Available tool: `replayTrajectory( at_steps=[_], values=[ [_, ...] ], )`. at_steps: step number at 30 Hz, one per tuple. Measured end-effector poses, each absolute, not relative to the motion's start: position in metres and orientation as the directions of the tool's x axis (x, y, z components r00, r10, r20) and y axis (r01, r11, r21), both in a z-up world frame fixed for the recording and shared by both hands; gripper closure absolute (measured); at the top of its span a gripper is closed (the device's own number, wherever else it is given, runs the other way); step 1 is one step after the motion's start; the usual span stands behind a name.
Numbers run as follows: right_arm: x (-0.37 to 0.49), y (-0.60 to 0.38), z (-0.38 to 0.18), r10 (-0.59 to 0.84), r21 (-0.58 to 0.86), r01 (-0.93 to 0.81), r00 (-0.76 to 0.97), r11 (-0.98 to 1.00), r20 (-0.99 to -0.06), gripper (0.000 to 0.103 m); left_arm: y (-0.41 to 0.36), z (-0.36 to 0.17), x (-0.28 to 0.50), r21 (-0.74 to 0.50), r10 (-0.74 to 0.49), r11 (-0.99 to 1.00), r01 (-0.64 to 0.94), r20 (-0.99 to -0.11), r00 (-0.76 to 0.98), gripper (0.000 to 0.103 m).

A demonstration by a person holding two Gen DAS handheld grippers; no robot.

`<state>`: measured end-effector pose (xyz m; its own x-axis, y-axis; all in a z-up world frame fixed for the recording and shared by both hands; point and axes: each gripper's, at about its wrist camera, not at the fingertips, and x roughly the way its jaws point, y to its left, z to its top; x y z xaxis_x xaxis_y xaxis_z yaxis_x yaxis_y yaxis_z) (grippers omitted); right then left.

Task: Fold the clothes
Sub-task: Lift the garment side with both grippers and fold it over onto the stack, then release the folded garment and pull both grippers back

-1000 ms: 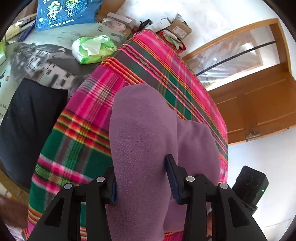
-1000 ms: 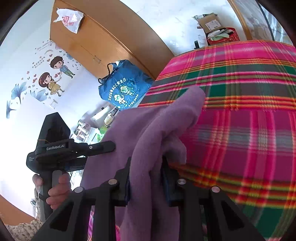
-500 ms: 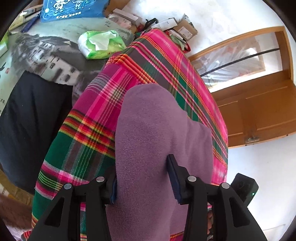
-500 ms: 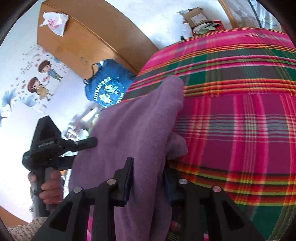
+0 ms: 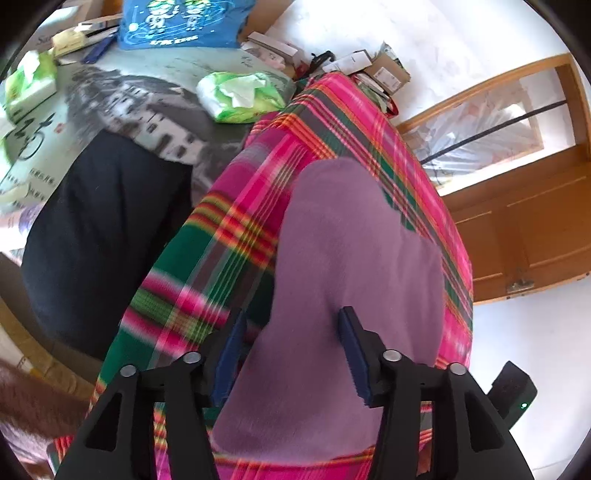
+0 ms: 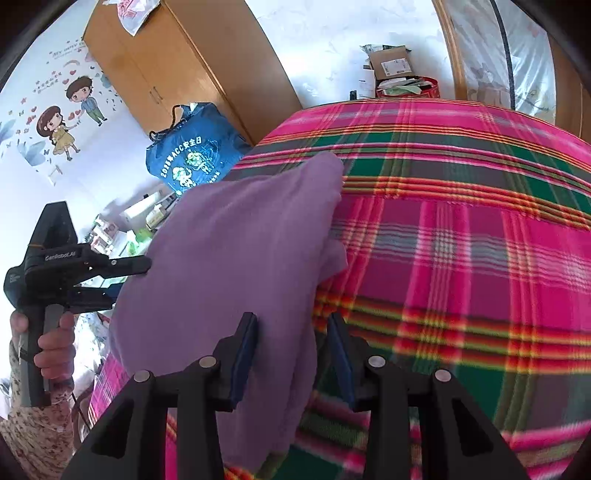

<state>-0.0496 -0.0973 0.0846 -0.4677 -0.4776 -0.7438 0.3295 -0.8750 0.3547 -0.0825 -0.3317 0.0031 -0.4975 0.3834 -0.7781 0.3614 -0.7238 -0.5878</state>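
A folded purple fleece garment (image 5: pixel 351 240) lies on the pink-and-green plaid blanket (image 5: pixel 207 266). My left gripper (image 5: pixel 291 325) straddles its near edge with the jaws opening. A strip of plaid shows between the left pad and the fleece. In the right wrist view the same garment (image 6: pixel 229 251) rests on the blanket (image 6: pixel 461 229). My right gripper (image 6: pixel 291 328) also has its jaws opening around the near edge, with a gap at the right pad. A hand holds the left gripper (image 6: pixel 74 266) at the garment's far side.
A black cloth (image 5: pixel 96 229) lies left of the blanket on a printed table cover (image 5: pixel 129 96). Beyond it are a green-and-white tissue pack (image 5: pixel 240 96) and a blue bag (image 5: pixel 184 22). Cardboard boxes (image 6: pixel 391 66) stand at the far wall, a wooden door (image 5: pixel 535 221) at right.
Both pairs of jaws have spread wider and no longer pinch the purple fleece. The garment has sunk and now lies flatter on the blanket. Both grippers have drifted slightly lower.
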Motion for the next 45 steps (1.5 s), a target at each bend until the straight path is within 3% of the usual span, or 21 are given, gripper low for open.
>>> replayTrajectory(
  at_steps=[3, 15, 24, 28, 45],
  values=[
    [-0.039, -0.094, 0.087, -0.439, 0.316, 0.316, -0.486, -0.895, -0.756, 0.064, -0.327, 0.006, -0.068, -0.571, 0.356, -0.732, 0.372, -0.786, -0.506, 0.047],
    [0.020, -0.120, 0.090, -0.356, 0.174, 0.384, -0.478, -0.907, -0.803, 0.063, -0.273, 0.032, -0.017, -0.301, 0.074, -0.882, 0.362, -0.848, -0.524, 0.046],
    [0.038, -0.125, 0.078, -0.311, 0.140, 0.371, -0.457, -0.918, -0.833, 0.062, -0.239, 0.029, -0.005, -0.235, 0.047, -0.924, 0.302, -0.852, -0.521, 0.046],
    [0.041, -0.125, 0.073, -0.275, 0.113, 0.347, -0.464, -0.931, -0.842, 0.048, -0.226, 0.022, -0.003, -0.213, 0.048, -0.938, 0.273, -0.861, -0.507, 0.046],
    [0.043, -0.118, 0.069, -0.191, 0.017, 0.312, -0.537, -0.950, -0.822, 0.043, -0.198, 0.004, -0.002, -0.066, -0.065, -0.963, 0.260, -0.883, -0.465, 0.046]
  ],
)
